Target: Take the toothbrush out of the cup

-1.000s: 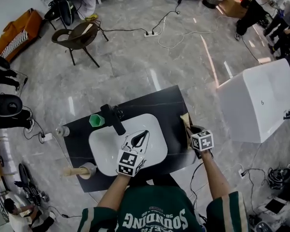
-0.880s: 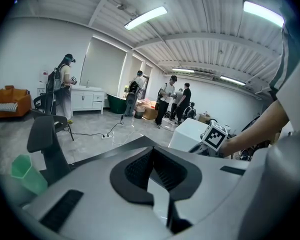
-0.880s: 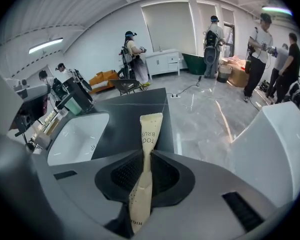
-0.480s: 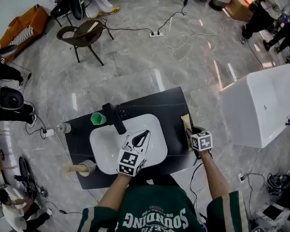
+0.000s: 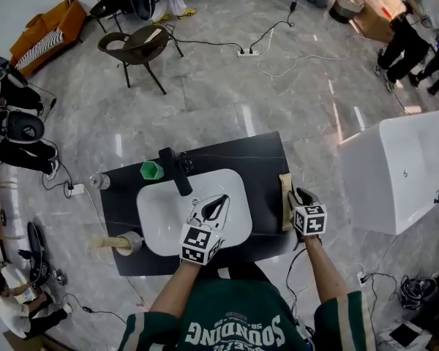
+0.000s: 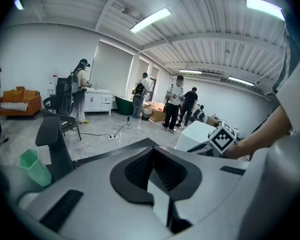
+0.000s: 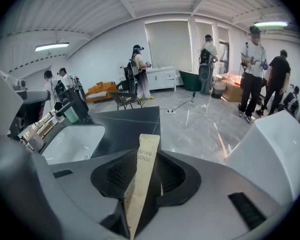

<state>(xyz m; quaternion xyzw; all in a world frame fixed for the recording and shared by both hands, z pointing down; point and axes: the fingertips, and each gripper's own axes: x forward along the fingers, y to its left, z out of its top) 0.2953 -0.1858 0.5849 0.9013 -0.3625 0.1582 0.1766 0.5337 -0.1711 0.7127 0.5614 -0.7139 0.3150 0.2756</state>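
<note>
Arms outstretched: left gripper closed, empty, over sink; right gripper right of sink, jaws just opening around toothbrush.

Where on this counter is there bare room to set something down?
Bare: the back right of the counter, between the faucet and the right edge; also the left strip between the green cup and the paper roll. Crowded: the narrow right strip beside the basin, where the toothbrush packet is.
</note>
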